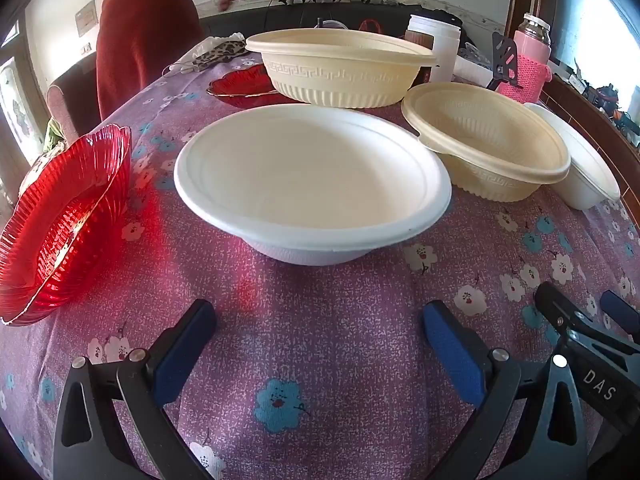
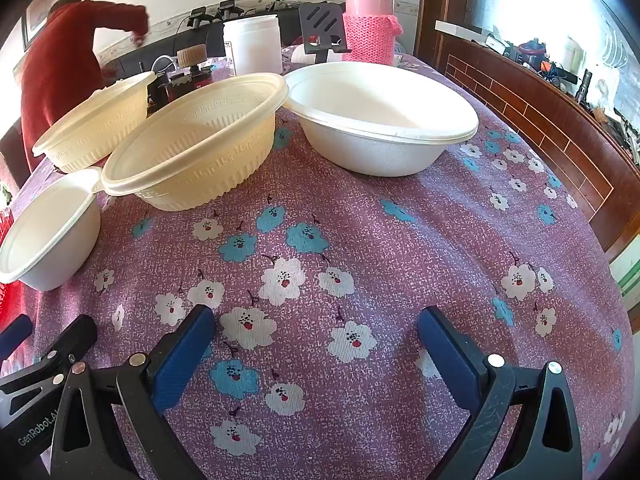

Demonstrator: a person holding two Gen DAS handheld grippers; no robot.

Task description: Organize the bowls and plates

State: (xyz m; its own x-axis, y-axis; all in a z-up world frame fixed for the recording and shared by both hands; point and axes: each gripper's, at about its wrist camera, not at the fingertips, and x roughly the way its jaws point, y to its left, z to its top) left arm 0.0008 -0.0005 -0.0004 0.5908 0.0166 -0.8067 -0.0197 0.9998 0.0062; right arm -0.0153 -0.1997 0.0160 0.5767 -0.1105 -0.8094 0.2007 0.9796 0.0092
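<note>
A white bowl [image 1: 312, 184] sits on the flowered cloth straight ahead of my left gripper [image 1: 320, 328], which stands open and empty a little short of it. Two cream ribbed bowls [image 1: 344, 72] [image 1: 488, 140] lie behind and to its right, the nearer one tilted against another white bowl [image 1: 588, 172]. A red glass dish [image 1: 64, 220] lies at the left and a second red dish [image 1: 240, 84] further back. My right gripper [image 2: 316, 332] is open over bare cloth, with the second white bowl [image 2: 380, 120], the tilted cream bowl [image 2: 196, 140] and the first white bowl [image 2: 48, 228] ahead.
A person in a red top [image 1: 148, 28] stands at the table's far left. A white jar [image 2: 252, 44], a pink knitted flask [image 2: 370, 20] and a black stand [image 2: 320, 28] crowd the far end. A brown tiled ledge [image 2: 540, 120] runs along the right side.
</note>
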